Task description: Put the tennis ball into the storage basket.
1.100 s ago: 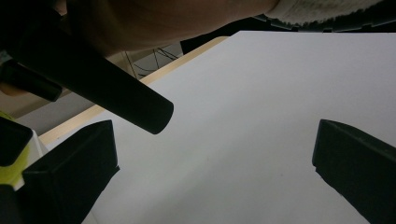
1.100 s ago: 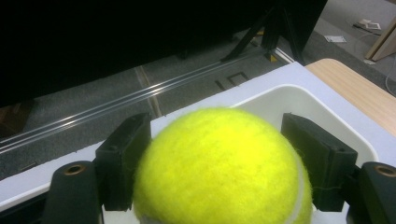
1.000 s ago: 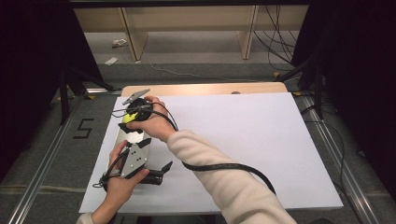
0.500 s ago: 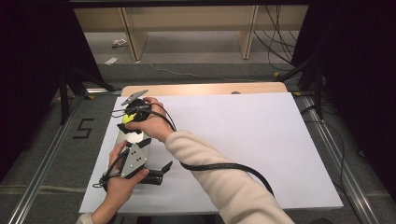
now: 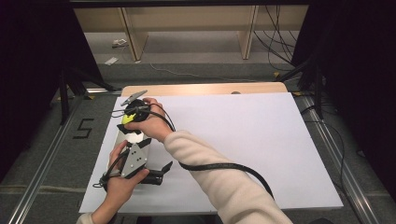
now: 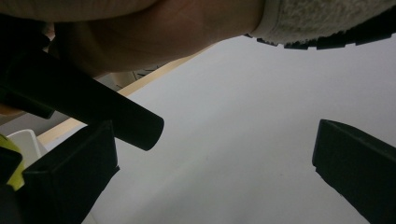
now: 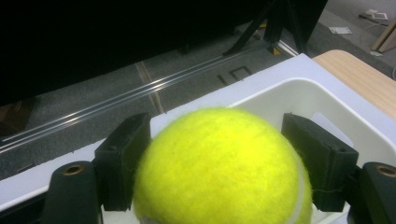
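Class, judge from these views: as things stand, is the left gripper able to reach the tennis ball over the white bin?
Probably not directly. The right gripper is shut on the tennis ball, and the right hand lies between it and the open left gripper.

In the right gripper view, the tennis ball (image 7: 219, 168) is cut off by the bottom edge and hides most of the white bin (image 7: 322, 100) behind it. In the high view, the right hand (image 5: 147, 122) covers the right claw (image 5: 128, 117).
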Available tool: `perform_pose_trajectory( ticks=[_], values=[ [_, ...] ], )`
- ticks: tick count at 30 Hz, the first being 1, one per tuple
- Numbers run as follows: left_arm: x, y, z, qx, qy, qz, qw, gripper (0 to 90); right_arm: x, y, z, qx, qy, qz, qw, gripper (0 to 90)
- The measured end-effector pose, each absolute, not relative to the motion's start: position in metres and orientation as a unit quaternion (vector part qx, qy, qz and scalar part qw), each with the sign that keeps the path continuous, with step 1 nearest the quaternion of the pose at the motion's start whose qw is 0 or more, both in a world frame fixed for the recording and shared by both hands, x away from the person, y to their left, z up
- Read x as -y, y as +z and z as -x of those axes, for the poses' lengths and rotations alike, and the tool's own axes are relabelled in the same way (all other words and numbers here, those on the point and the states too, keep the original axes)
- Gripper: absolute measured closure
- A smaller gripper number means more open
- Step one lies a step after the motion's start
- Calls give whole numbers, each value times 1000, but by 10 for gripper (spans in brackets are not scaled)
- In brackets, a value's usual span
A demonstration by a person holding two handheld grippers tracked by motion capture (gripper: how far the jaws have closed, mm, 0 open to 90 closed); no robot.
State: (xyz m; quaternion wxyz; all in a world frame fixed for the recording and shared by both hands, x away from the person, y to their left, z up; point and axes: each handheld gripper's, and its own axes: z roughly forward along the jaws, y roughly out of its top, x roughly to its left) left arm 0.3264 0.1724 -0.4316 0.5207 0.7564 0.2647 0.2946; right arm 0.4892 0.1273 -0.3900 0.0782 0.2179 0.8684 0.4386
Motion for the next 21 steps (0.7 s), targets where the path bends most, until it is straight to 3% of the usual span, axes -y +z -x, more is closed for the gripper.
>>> perform_pose_trajectory(
  ticks=[21],
  values=[
    [-173,-431,-327,-263,296,-757,521,0,-131,-397,-489,-873,430,-218,75,266]
  ],
)
